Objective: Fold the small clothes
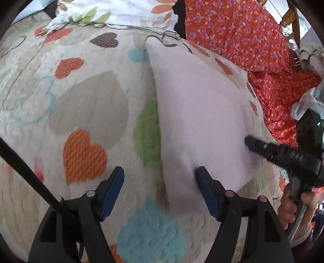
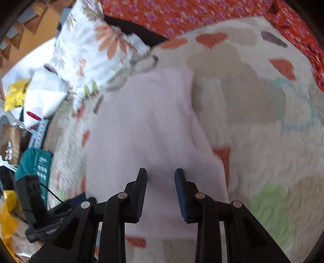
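Observation:
A small white garment (image 1: pixel 198 121) lies flat on a heart-patterned quilt (image 1: pixel 91 101), long and narrow, running away from me. My left gripper (image 1: pixel 160 172) stands open and wide at its near end. Its right finger is over the cloth and its left finger over the quilt, so the garment's left edge lies between them. My right gripper (image 1: pixel 248 141) reaches in from the right, held by a hand (image 1: pixel 293 206), its tip at the garment's right edge. In the right wrist view the right gripper (image 2: pixel 161 172) hangs open over the garment (image 2: pixel 145 125), with nothing pinched between the pads.
Orange flowered fabric (image 1: pixel 243 30) borders the quilt at the far right, and a white leaf-print cloth (image 1: pixel 121 12) lies at the far edge. Beside the quilt (image 2: pixel 263 121) sit a teal box (image 2: pixel 34 161), a black device (image 2: pixel 30 194) and a yellow bag (image 2: pixel 8 222).

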{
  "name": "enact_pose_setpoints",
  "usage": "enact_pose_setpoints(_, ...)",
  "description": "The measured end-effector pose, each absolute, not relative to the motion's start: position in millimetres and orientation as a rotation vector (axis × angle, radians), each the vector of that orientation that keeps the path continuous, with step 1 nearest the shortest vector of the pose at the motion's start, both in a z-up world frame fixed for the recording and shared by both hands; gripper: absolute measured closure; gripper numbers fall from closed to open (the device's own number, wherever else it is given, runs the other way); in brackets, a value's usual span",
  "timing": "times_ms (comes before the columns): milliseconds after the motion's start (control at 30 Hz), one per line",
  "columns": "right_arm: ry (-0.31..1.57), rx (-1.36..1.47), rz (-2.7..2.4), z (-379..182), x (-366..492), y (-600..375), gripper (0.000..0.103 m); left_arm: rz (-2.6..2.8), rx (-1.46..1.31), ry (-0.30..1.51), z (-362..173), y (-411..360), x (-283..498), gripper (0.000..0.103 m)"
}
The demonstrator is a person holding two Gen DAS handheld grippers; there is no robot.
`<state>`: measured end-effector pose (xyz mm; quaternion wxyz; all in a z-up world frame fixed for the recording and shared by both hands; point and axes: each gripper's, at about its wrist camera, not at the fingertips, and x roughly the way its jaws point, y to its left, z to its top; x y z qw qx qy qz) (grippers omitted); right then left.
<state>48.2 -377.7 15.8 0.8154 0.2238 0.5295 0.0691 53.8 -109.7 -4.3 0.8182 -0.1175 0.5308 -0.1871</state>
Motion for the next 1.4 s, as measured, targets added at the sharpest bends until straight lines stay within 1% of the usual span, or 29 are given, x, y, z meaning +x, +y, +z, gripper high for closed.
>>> enact_pose_setpoints(67, 1.154, 0.448, 0.119, 8, 39, -377, 0.072, -0.388, -0.234, 1.088, 6, -105, 41, 0.031)
enact_pose_setpoints(167, 1.146, 0.413, 0.105, 11, 20, -376, 0.072, -0.368, -0.193, 0.987, 28, -98, 18, 0.031)
enact_pose_setpoints(267, 1.132, 0.413, 0.087, 15, 1, -378, 0.068, -0.321, -0.178, 0.908, 45, -90, -6, 0.028)
enact_pose_setpoints(367, 1.127, 0.434, 0.066, 16, -20, -379, 0.065, -0.254, -0.148, 0.825, 61, -85, -27, 0.022)
enact_pose_setpoints(433, 1.120, 0.441, 0.062, 18, -32, -375, 0.064, -0.194, -0.111, 0.753, 71, -84, -40, 0.014)
enact_pose_setpoints(467, 1.110, 0.442, 0.061, 20, -39, -374, 0.064, -0.144, -0.076, 0.688, 79, -84, -52, 0.012)
enact_pose_setpoints(533, 1.090, 0.430, 0.059, 24, -49, -369, 0.063, -0.075, -0.019, 0.582, 90, -82, -69, 0.002)
enact_pose_setpoints(567, 1.077, 0.416, 0.054, 26, -55, -366, 0.063, -0.052, 0.005, 0.538, 95, -82, -77, 0.000)
enact_pose_setpoints(667, 1.039, 0.370, 0.032, 31, -68, -358, 0.060, -0.010, 0.035, 0.452, 105, -79, -96, 0.000)
enact_pose_setpoints(900, 0.980, 0.372, -0.019, 31, -92, -354, 0.059, -0.009, 0.001, 0.416, 113, -72, -118, 0.000)
enact_pose_setpoints(1200, 0.931, 0.303, -0.062, 39, -101, -348, 0.059, -0.012, -0.074, 0.522, 112, -60, -95, 0.000)
enact_pose_setpoints(1300, 0.923, 0.286, -0.055, 45, -94, -344, 0.059, 0.023, -0.070, 0.493, 117, -59, -90, 0.000)
enact_pose_setpoints(1400, 0.903, 0.232, -0.045, 57, -83, -337, 0.059, 0.085, -0.074, 0.418, 126, -56, -84, 0.000)
